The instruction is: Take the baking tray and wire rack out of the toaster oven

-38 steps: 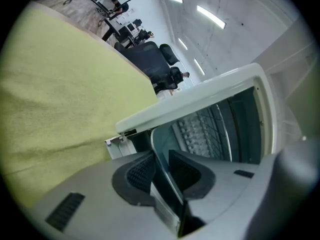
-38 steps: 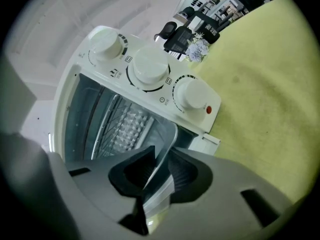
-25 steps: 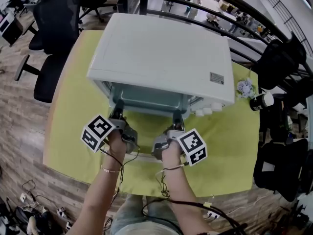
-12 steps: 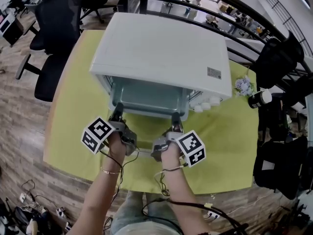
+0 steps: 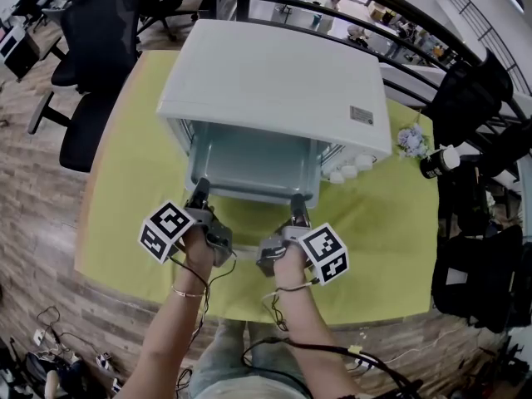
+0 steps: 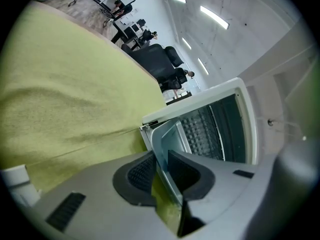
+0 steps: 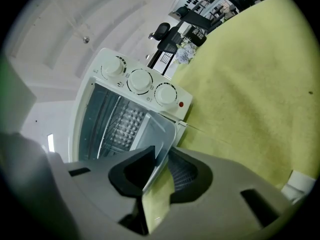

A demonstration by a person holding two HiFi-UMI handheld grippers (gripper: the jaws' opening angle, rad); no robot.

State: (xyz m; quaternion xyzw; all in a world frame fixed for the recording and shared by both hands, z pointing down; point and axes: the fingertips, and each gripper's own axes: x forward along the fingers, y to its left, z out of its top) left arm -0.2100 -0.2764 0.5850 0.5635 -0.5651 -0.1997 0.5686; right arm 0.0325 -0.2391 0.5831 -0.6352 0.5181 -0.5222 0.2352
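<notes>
A white toaster oven (image 5: 274, 81) stands on a yellow-green tablecloth (image 5: 133, 198). A pale grey baking tray (image 5: 253, 160) sticks partway out of its front opening. My left gripper (image 5: 198, 193) is shut on the tray's near left corner, and my right gripper (image 5: 298, 203) is shut on its near right corner. In the left gripper view the tray's rim (image 6: 167, 146) runs between the dark pads (image 6: 140, 171). The right gripper view shows the rim (image 7: 157, 136) clamped the same way, below the oven's three knobs (image 7: 140, 81). A gridded surface (image 6: 200, 131) shows deep inside; I cannot tell whether it is the wire rack.
Black office chairs (image 5: 91, 56) stand off the table's left side. A dark railing (image 5: 349, 32) runs behind the oven. A small flower bunch (image 5: 413, 144) and a white bottle (image 5: 440, 163) sit at the table's right edge. Bare cloth (image 5: 391, 239) lies right of my hands.
The tray has slid further out of the oven toward me. Both grippers moved back together with it, still clamped on its front rim.
</notes>
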